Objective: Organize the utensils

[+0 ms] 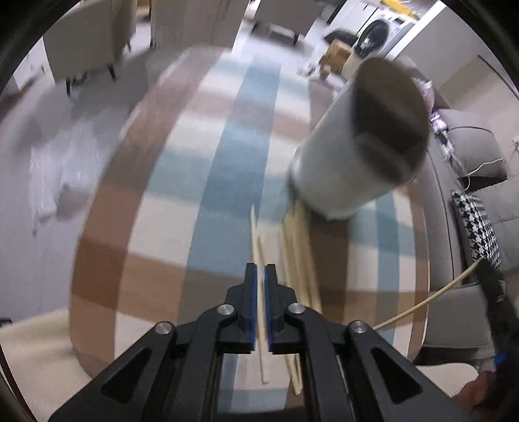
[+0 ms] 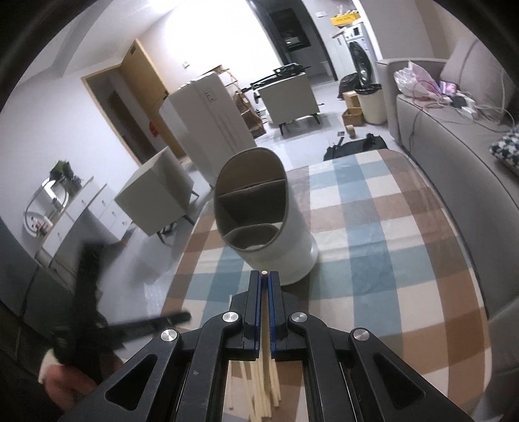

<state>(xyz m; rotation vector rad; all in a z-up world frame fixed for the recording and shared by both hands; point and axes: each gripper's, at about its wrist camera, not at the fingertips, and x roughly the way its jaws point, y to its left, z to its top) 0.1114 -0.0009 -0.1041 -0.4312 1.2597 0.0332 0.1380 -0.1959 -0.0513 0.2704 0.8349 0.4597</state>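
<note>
A checked tablecloth (image 2: 389, 227) in blue, brown and white covers the table, and on it stands a white utensil holder (image 2: 275, 233) with dividers inside, near loose chopsticks (image 1: 296, 246) lying just in front of it. The left gripper (image 1: 260, 272) is closed on one chopstick (image 1: 258, 246). The right gripper (image 2: 264, 279) pinches another chopstick (image 2: 264, 272), its tip showing between the pads.

No readable text anywhere in these, honestly. The left wrist view is too motion-blurred to make out any lettering. In the right wrist view the yellow crate (image 2: 344, 17) up on the washing machine (image 2: 357, 53) has dark markings and the white cabinet (image 2: 207, 120) has a small panel near its top edge, but both are far too tiny to read. 0 brands, 0 numbers.
</note>
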